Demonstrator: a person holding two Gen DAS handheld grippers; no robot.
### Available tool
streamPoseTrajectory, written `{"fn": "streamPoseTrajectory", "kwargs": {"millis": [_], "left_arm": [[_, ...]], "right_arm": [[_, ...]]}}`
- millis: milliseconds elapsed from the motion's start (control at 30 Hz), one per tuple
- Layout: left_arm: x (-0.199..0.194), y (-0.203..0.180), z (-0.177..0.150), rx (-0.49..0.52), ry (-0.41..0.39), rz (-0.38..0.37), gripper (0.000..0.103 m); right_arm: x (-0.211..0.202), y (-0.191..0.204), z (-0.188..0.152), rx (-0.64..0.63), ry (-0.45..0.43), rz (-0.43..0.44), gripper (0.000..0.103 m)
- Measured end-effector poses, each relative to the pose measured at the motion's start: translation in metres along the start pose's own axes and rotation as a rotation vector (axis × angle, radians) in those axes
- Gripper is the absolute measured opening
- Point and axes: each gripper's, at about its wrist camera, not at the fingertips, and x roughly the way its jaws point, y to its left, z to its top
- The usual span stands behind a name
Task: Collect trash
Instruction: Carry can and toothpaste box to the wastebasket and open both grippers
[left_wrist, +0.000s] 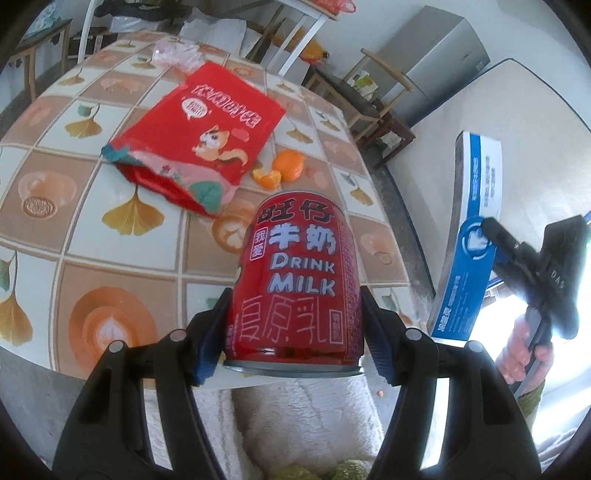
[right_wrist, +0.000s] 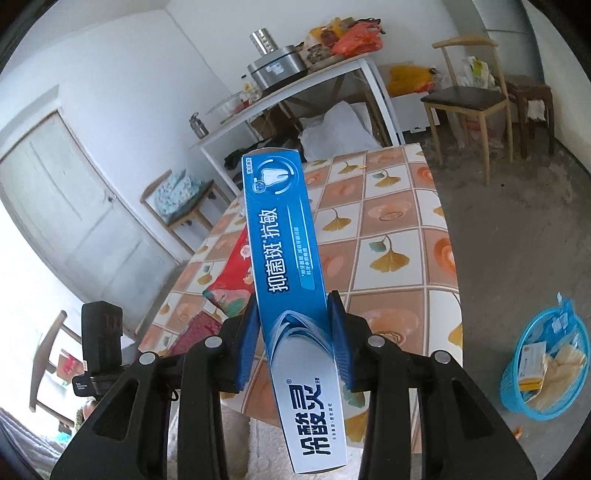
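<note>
A red metal milk can (left_wrist: 295, 280), cylindrical and glossy with white lettering and a silver rim, sits clamped between the blue pads of the left hand-held gripper (left_wrist: 293, 321), whose jaws stand fairly wide on its sides; the can is raised above the near edge of the worktop (left_wrist: 122, 236). A long, flat cardboard toothpaste box (right_wrist: 291, 280), blue fading to white with a tooth emblem at the far end, is pinched across its narrow width by the right hand-held gripper (right_wrist: 293, 332), jaws about a third apart, pads pressing both long edges. The box juts forward over the worktop, tilted.

The worktop is covered in a smooth oilcloth of orange and cream squares with ginkgo leaves. On it lie a crumpled red foil snack bag (left_wrist: 199, 147) with a squirrel print, its torn mouth open, just beside a peeled tangerine (left_wrist: 282, 170) in loose segments, and a wad of clear pinkish plastic wrap (left_wrist: 177, 55) at the far side.

On the concrete floor well to the right stands a blue plastic mesh basket (right_wrist: 546, 362) holding paper and packets. Wooden chairs (right_wrist: 472, 99) and a cluttered white side table (right_wrist: 295, 88) stand beyond
</note>
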Motion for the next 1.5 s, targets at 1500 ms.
{"fn": "streamPoseTrajectory", "kwargs": {"millis": [1500], "left_arm": [[0.276,-0.333,0.012,0.335,0.427,-0.189,0.083]], "right_arm": [[-0.072,-0.425,-0.130,0.907,-0.053,-0.482,0.063]]}}
